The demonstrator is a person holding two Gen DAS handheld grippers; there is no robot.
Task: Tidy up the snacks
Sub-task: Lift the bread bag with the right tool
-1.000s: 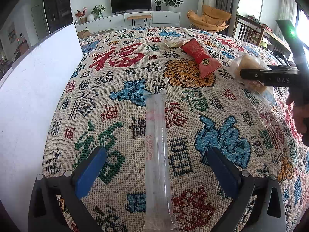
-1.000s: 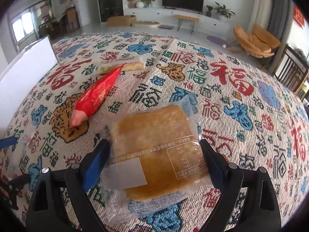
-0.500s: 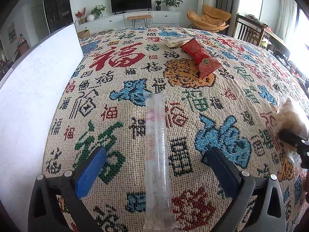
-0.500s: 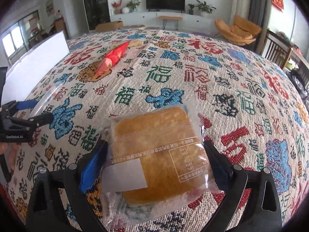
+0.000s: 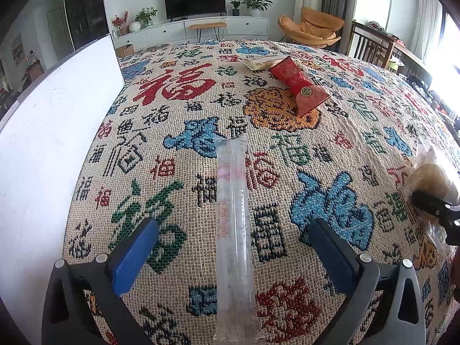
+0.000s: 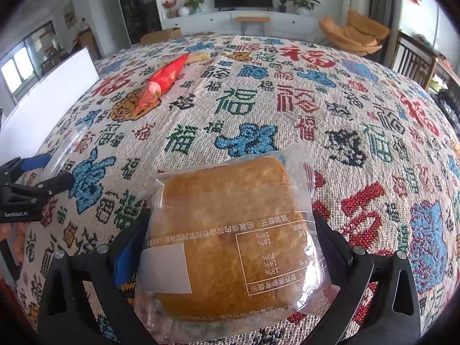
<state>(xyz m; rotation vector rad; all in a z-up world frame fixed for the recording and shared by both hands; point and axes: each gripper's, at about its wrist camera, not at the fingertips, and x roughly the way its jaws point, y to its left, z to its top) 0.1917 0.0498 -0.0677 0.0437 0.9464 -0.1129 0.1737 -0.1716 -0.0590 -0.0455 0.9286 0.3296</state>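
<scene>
Bread packet (image 6: 230,238), bottom centre of my right view, rests on the cloth (image 6: 359,120): light, squashy, slippery; I'd grip its sides. Right gripper (image 6: 230,244) is opening around it.

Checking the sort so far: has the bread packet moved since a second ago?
Yes. The bread packet went from beside the red packet toward the near right edge of the patterned cloth.
</scene>
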